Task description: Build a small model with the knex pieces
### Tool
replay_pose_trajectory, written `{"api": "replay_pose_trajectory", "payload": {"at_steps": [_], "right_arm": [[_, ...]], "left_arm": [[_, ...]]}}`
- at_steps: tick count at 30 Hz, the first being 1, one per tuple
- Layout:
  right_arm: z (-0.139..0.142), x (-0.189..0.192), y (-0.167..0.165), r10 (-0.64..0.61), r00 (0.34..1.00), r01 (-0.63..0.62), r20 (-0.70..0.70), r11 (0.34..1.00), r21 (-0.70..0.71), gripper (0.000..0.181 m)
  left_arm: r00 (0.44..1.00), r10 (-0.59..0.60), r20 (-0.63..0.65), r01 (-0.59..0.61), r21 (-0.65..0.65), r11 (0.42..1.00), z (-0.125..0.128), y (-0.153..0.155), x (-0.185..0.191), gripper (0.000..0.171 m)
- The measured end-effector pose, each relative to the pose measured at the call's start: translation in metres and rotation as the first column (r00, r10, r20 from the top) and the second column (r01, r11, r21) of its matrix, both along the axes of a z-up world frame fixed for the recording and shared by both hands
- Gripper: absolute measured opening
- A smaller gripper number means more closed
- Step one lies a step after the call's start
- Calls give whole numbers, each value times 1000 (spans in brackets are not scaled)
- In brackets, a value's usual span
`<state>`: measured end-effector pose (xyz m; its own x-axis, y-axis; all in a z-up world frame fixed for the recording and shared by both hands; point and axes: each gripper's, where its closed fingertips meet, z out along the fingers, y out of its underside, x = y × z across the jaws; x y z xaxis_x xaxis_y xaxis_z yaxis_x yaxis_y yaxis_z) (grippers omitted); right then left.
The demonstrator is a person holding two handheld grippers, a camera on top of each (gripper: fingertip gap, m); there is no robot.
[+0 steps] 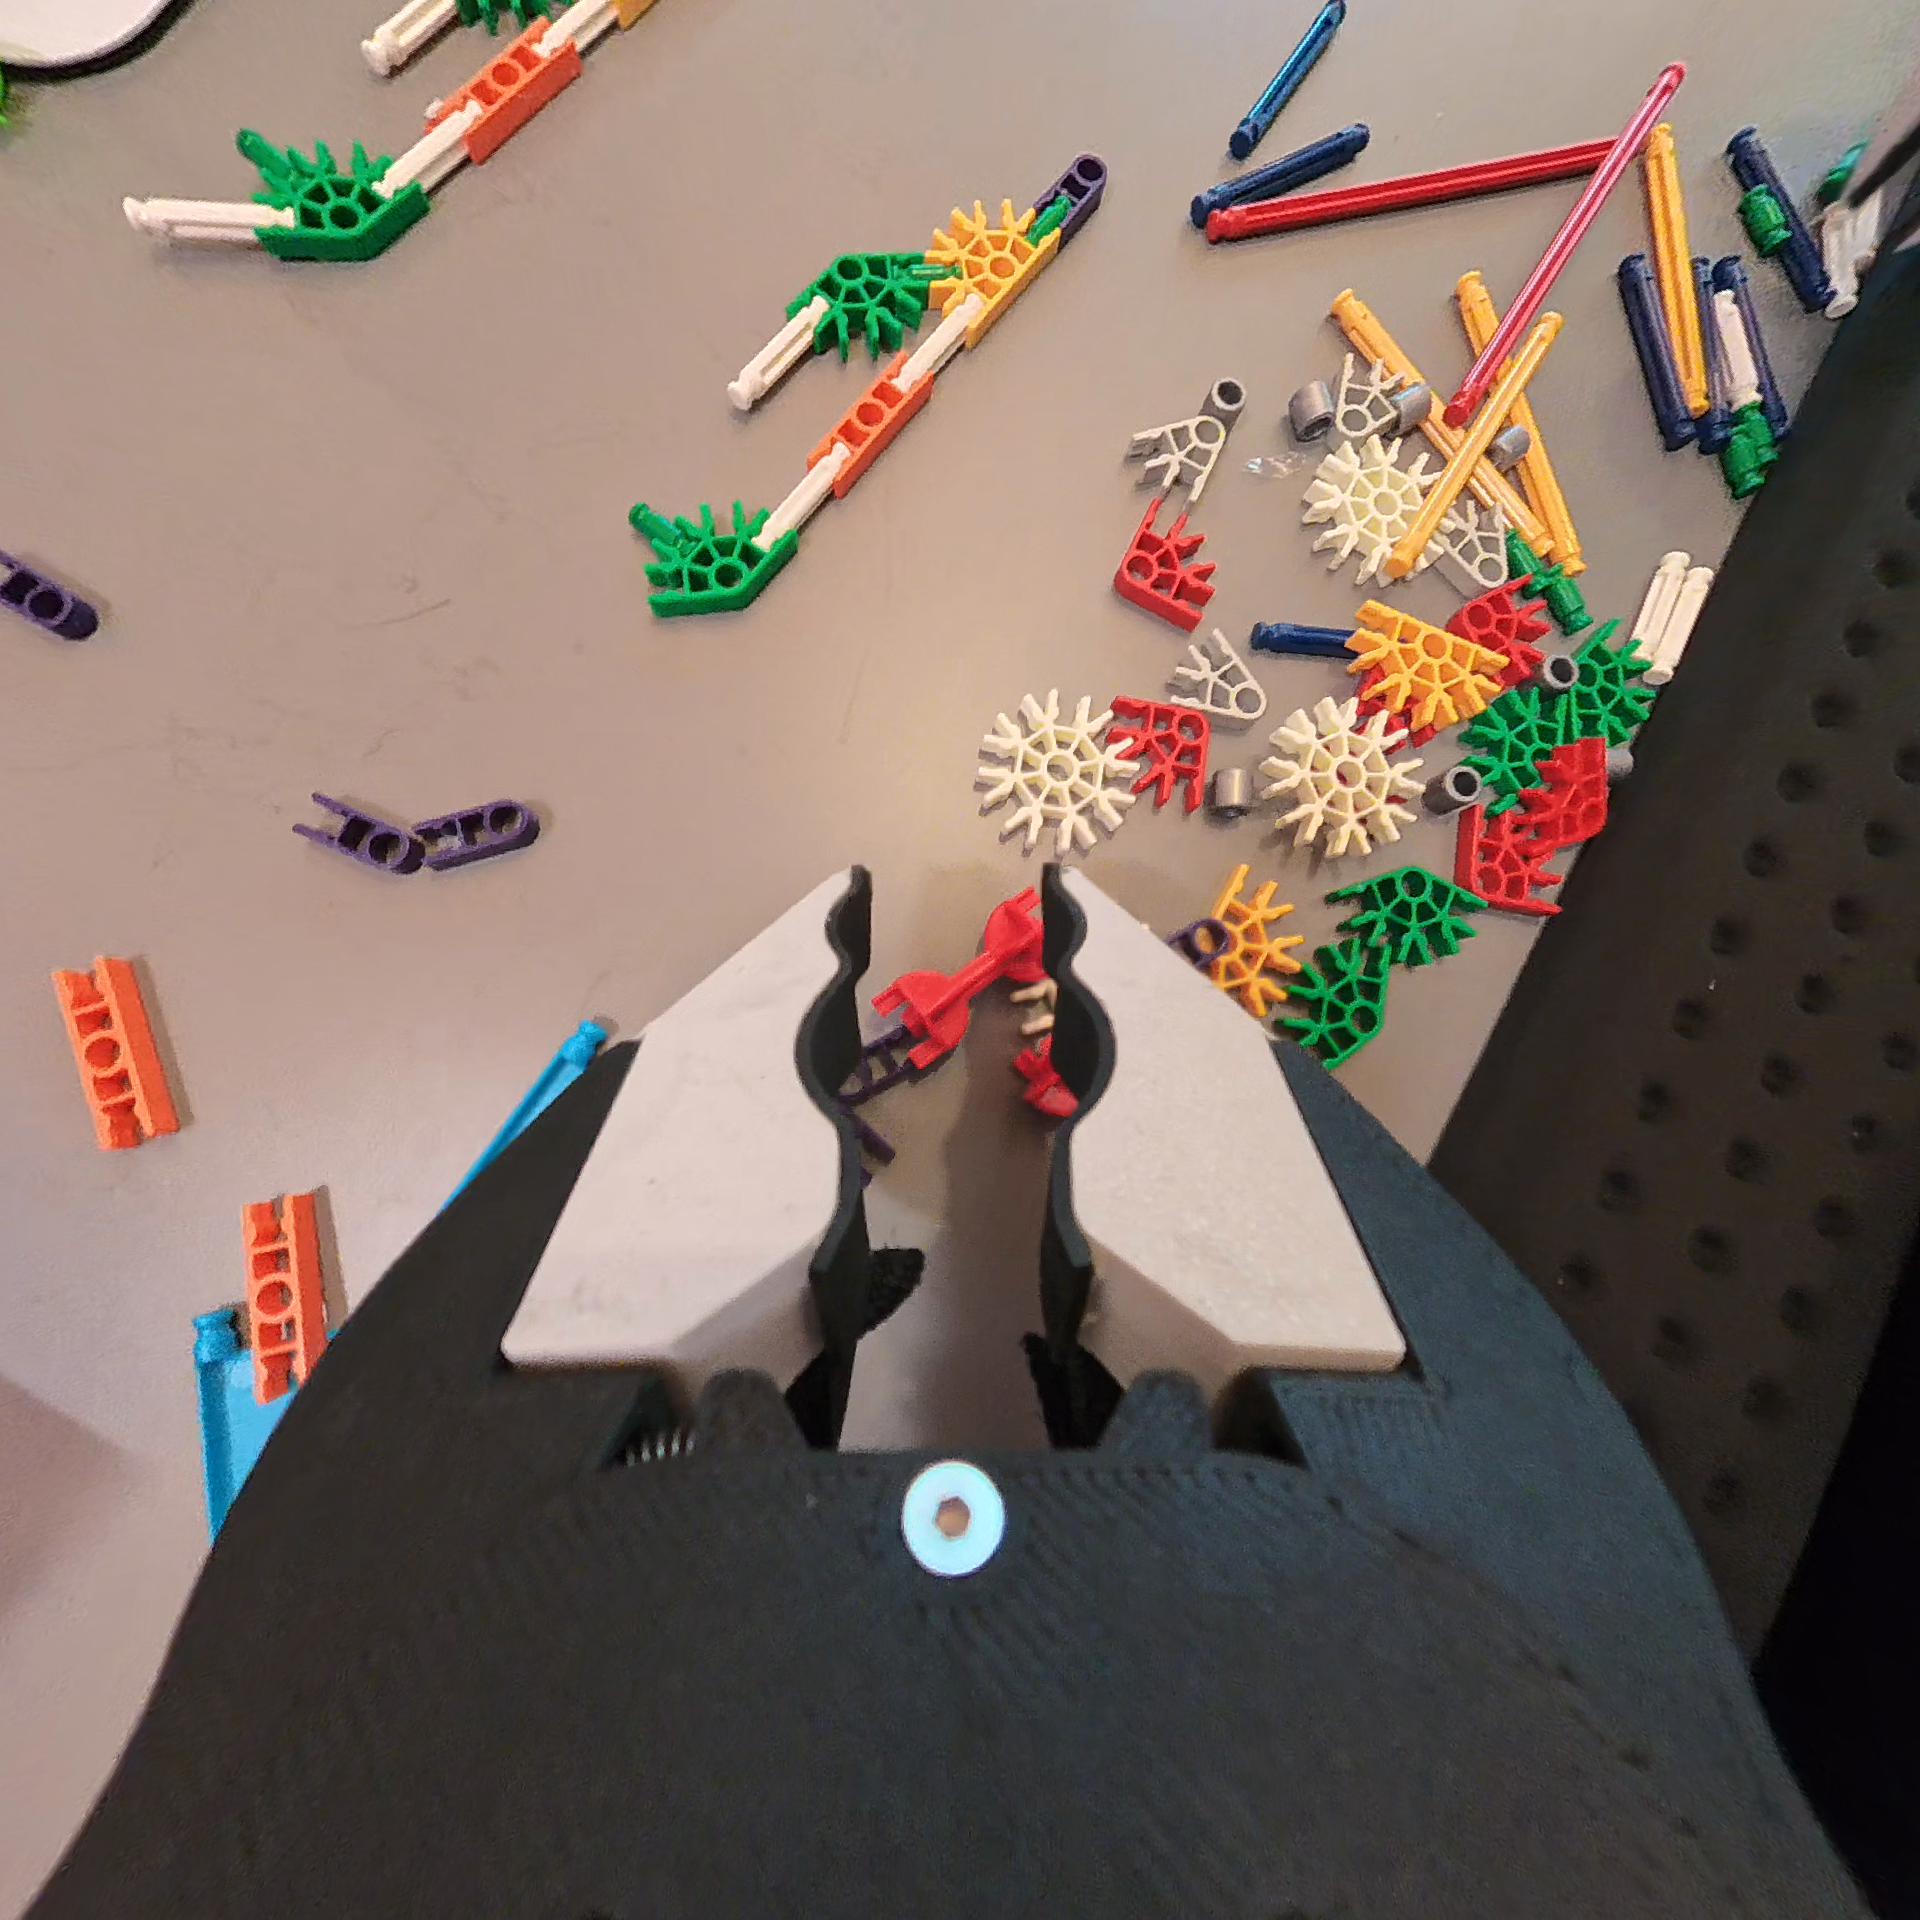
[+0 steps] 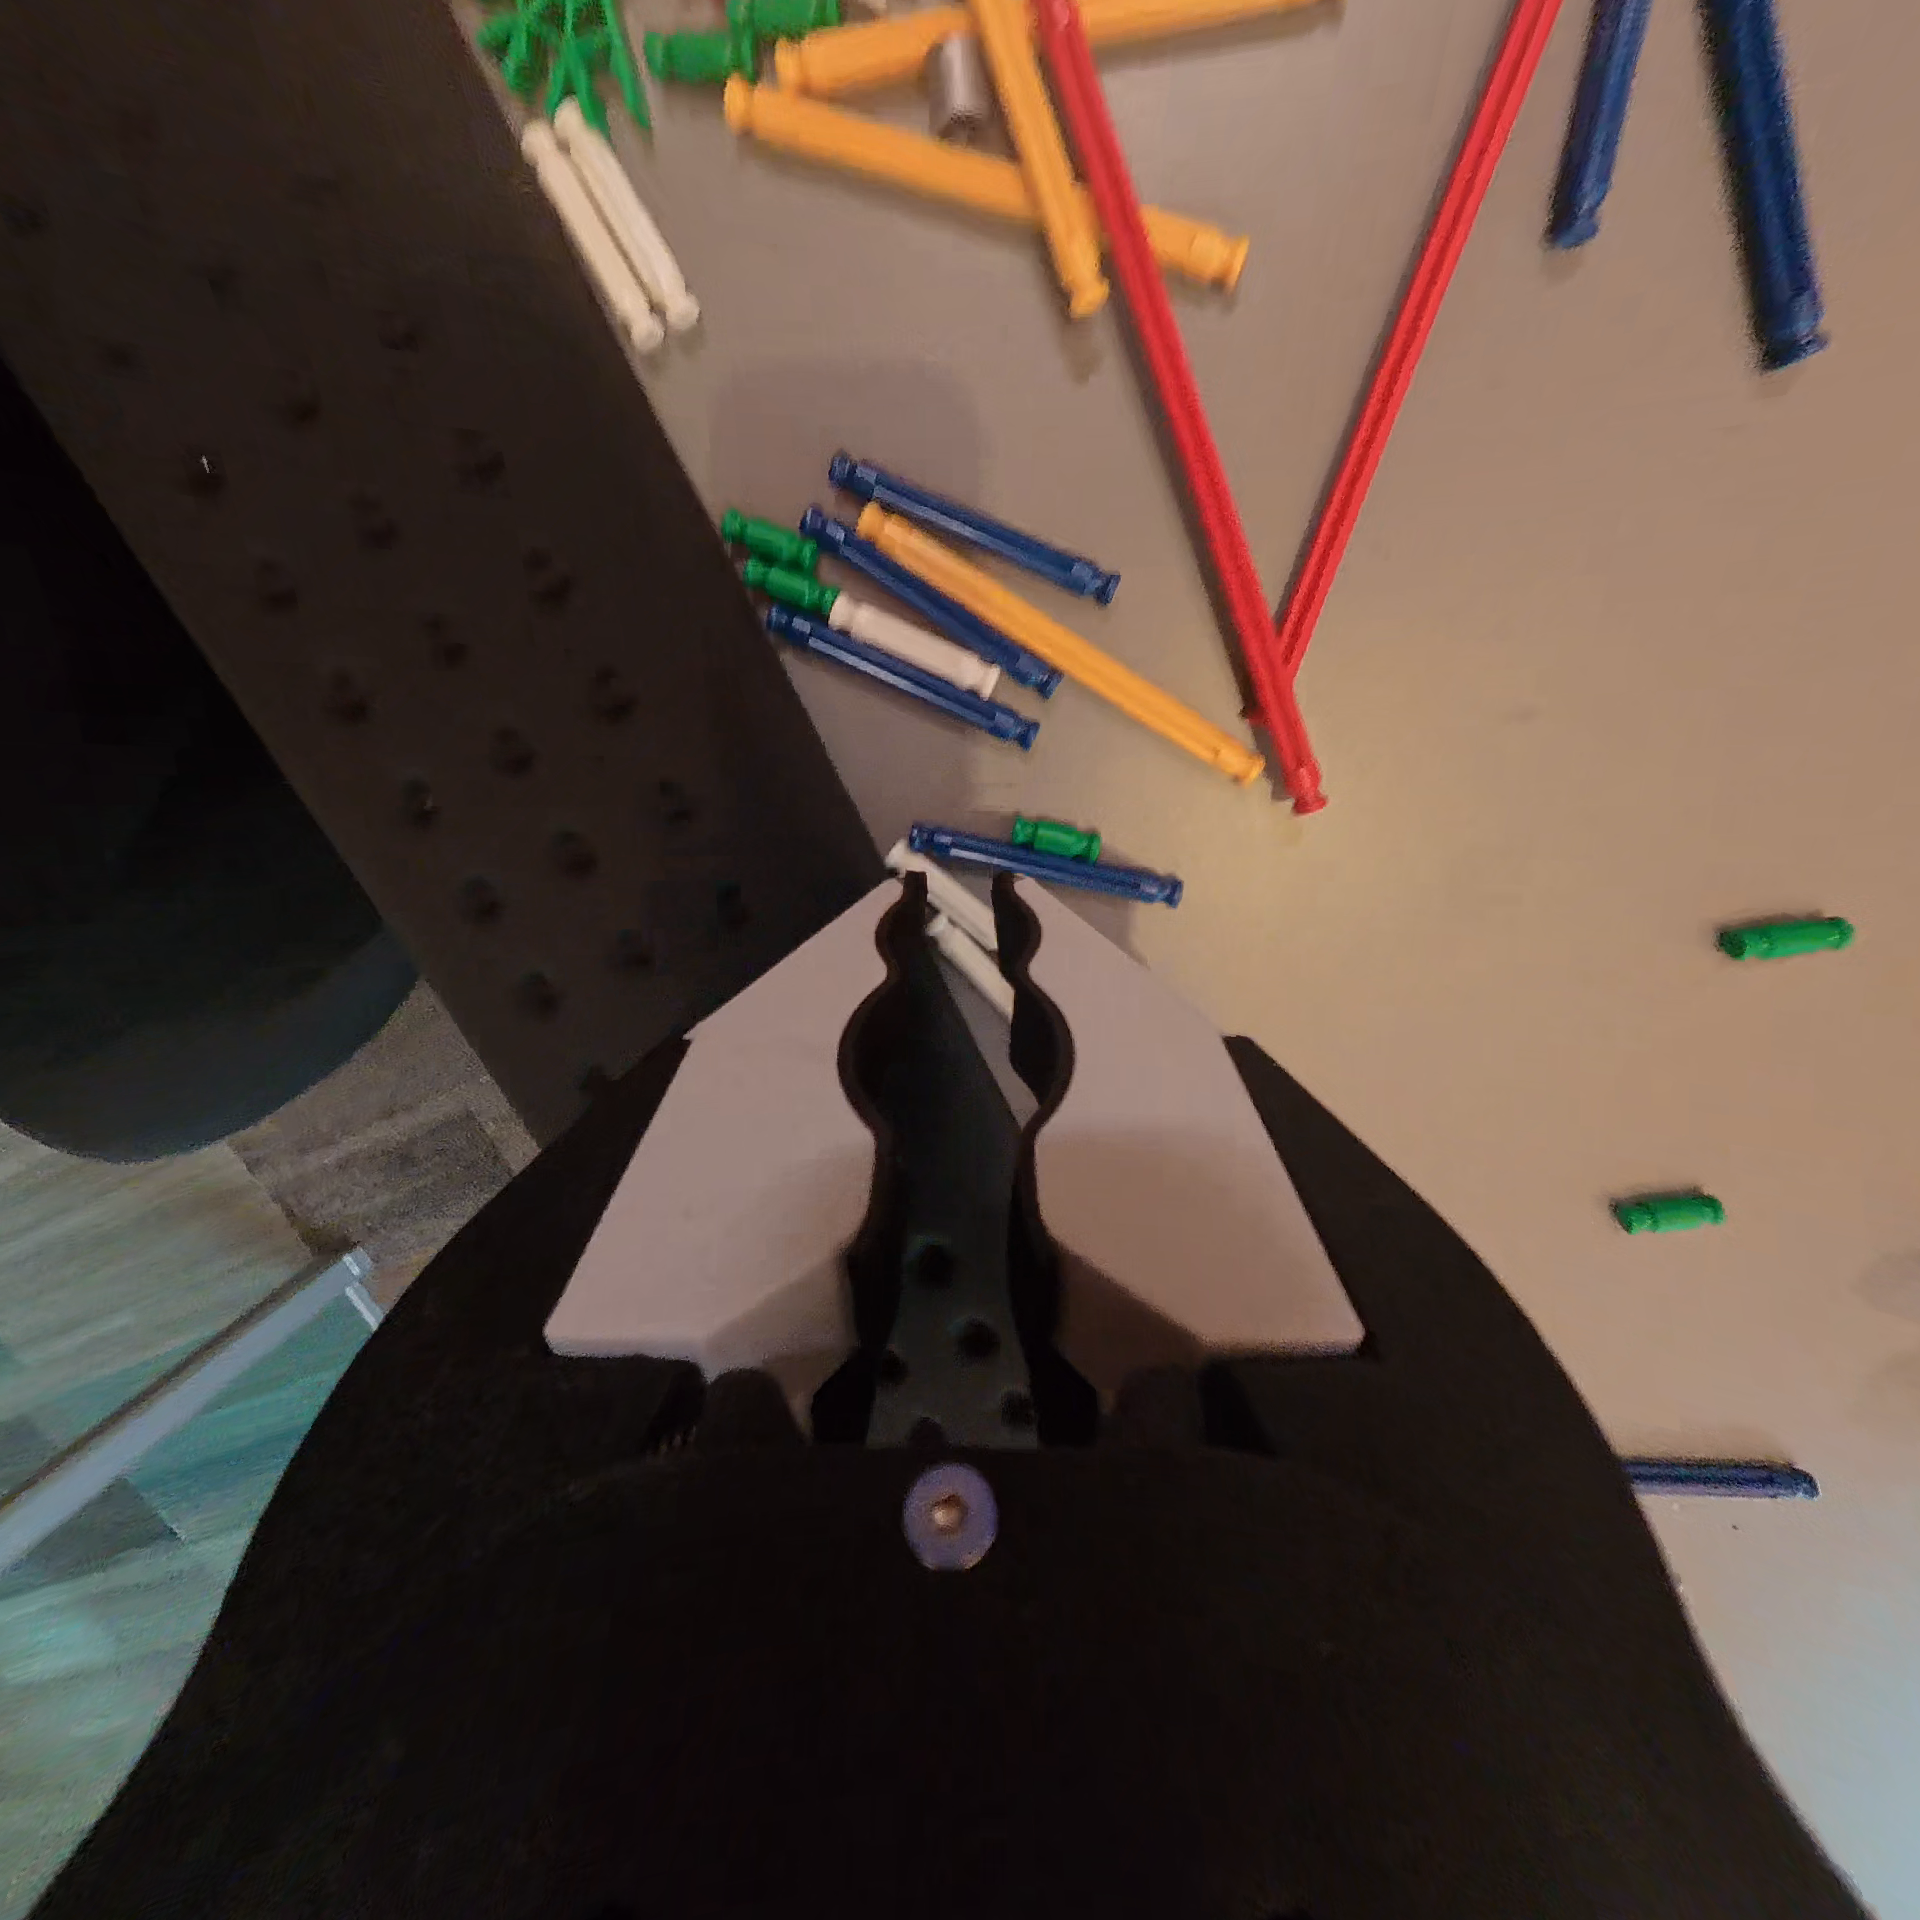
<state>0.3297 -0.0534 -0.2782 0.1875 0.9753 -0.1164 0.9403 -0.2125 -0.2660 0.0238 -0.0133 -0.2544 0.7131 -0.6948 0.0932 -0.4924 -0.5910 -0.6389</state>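
My left gripper (image 1: 956,883) hangs jaws open over a red piece (image 1: 961,987); right gripper (image 2: 958,883), jaws apart, empty, nearest white rods (image 2: 966,935).

Setting: a lab or workshop bench. Evidence: a plain grey surface (image 1: 520,540) bordered by a black perforated panel (image 1: 1714,1039), with scattered plastic construction-toy rods (image 2: 1049,634) and snowflake-shaped connectors (image 1: 1055,769).
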Motion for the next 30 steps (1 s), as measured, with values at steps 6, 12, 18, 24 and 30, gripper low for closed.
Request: {"api": "replay_pose_trajectory", "payload": {"at_steps": [6,12,18,24,30], "right_arm": [[-6,7,2,25,1000,-25,-4,1000,17,10],[-12,3,5,84,996,-83,-11,996,16,3],[-1,1,13,-23,997,22,-74,1000,-18,3],[67,-67,47,-208,912,198,-354,978,-65,3],[101,-192,90,-367,742,234,-561,926,-295,3]], "left_arm": [[1000,-26,0,26,4,1000,1,4,12,31],[999,-36,-4,36,5,999,0,7,18,32],[1000,1,3,-1,11,1000,1,12,10,33],[998,54,32,-55,32,998,4,24,-6,33],[992,106,61,-113,109,988,9,50,-17,40]]}}
